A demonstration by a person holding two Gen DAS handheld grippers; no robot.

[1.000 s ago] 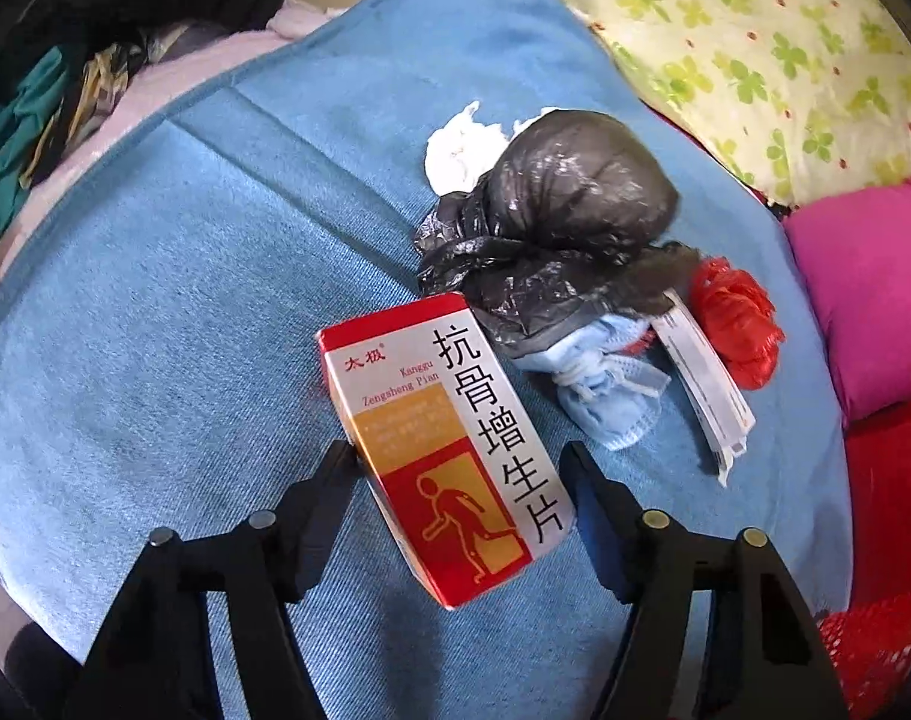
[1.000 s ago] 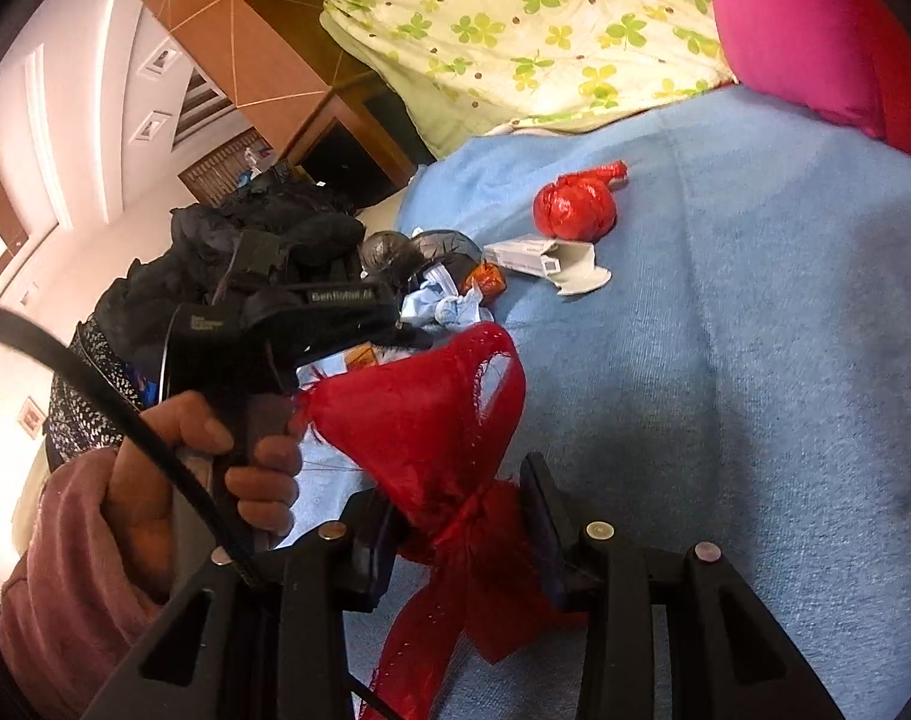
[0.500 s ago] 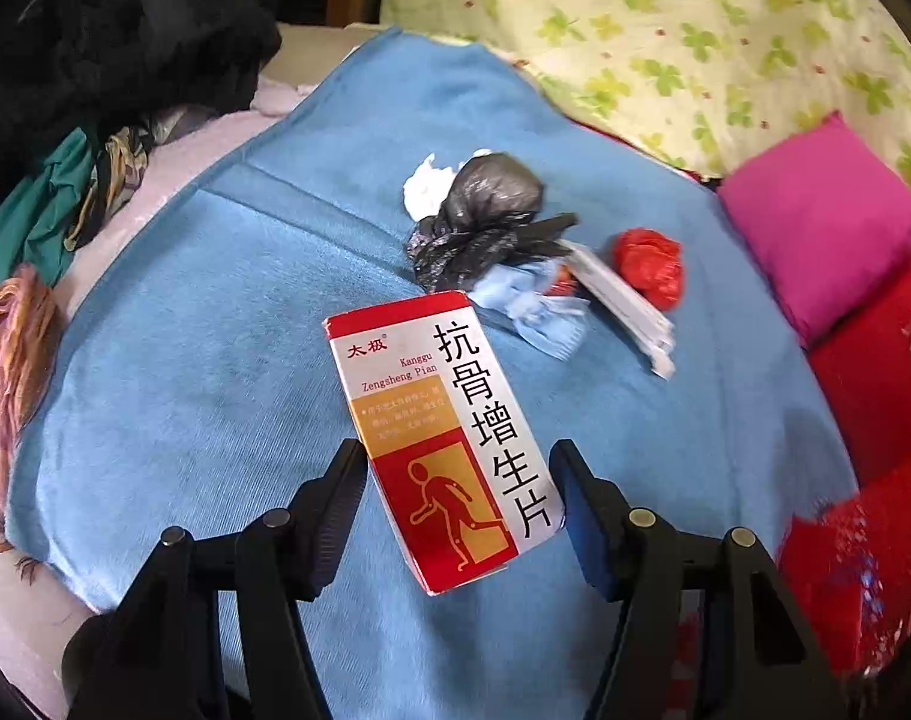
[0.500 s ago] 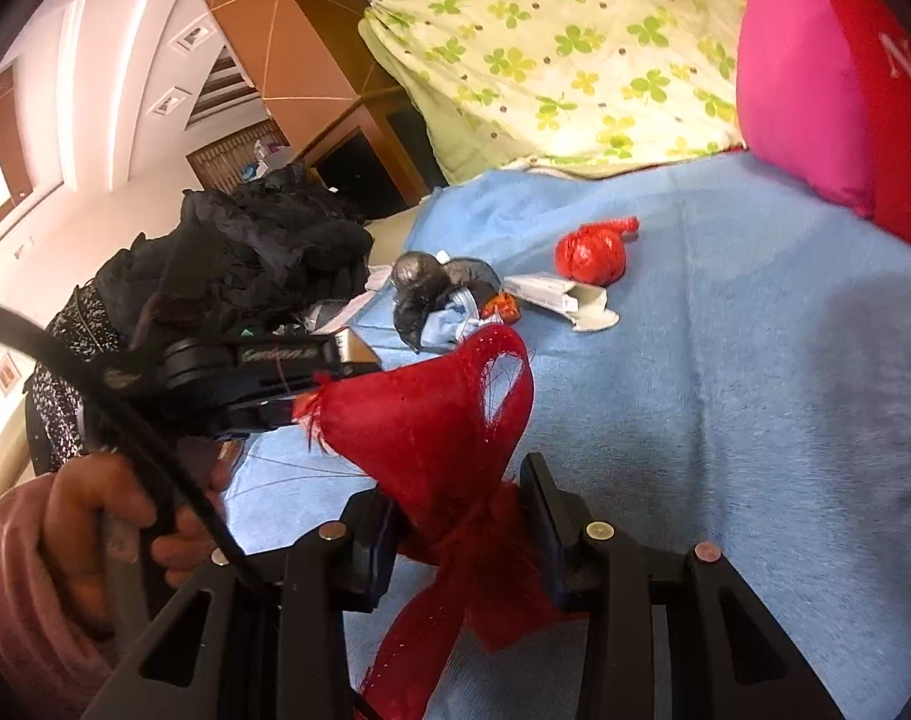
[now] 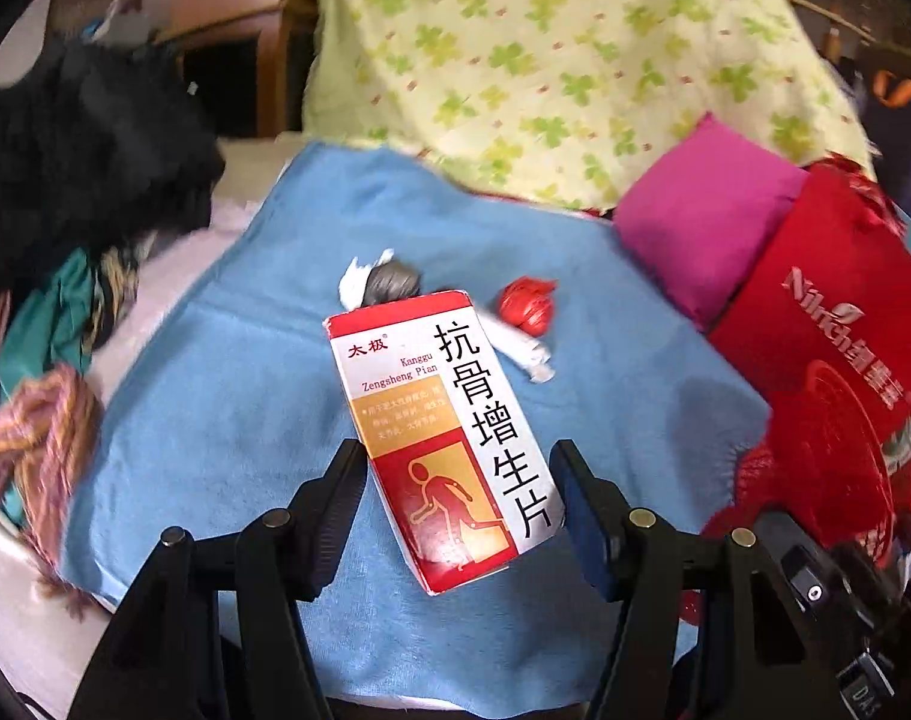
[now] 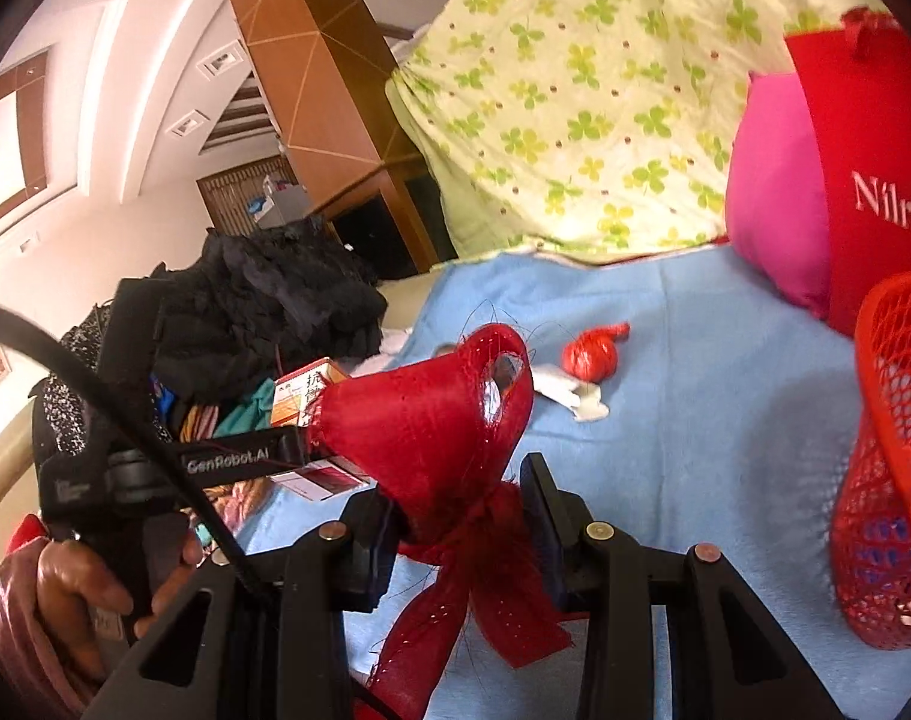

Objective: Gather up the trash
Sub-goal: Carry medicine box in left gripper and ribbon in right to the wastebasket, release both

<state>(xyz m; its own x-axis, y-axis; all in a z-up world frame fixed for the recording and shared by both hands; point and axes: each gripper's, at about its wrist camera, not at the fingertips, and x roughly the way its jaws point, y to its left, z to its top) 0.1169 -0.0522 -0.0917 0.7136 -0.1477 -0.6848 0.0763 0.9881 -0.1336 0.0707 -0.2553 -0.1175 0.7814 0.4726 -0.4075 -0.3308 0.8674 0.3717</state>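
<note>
Left tongs (image 5: pixel 460 498) clamped on red-white medicine box (image 5: pixel 443 438), box lifted clear above blue blanket (image 5: pixel 227 396). Right tongs (image 6: pixel 460 516) pinched on red mesh ribbon (image 6: pixel 437 420), also held aloft. Left on blanket: black bag wad (image 5: pixel 392 283), red bag wad (image 6: pixel 590 353), torn white carton (image 6: pixel 575 393). Red mesh basket (image 6: pixel 887 456) at right edge.

Soft, even indoor light falls on the blue blanket (image 5: pixel 227 396) with only faint shadows, while the ceiling (image 6: pixel 53 138) glows pale and slightly washed out, fisheye bending and black vignetting crowd every corner, and motion blur smears the left-wrist edges.
</note>
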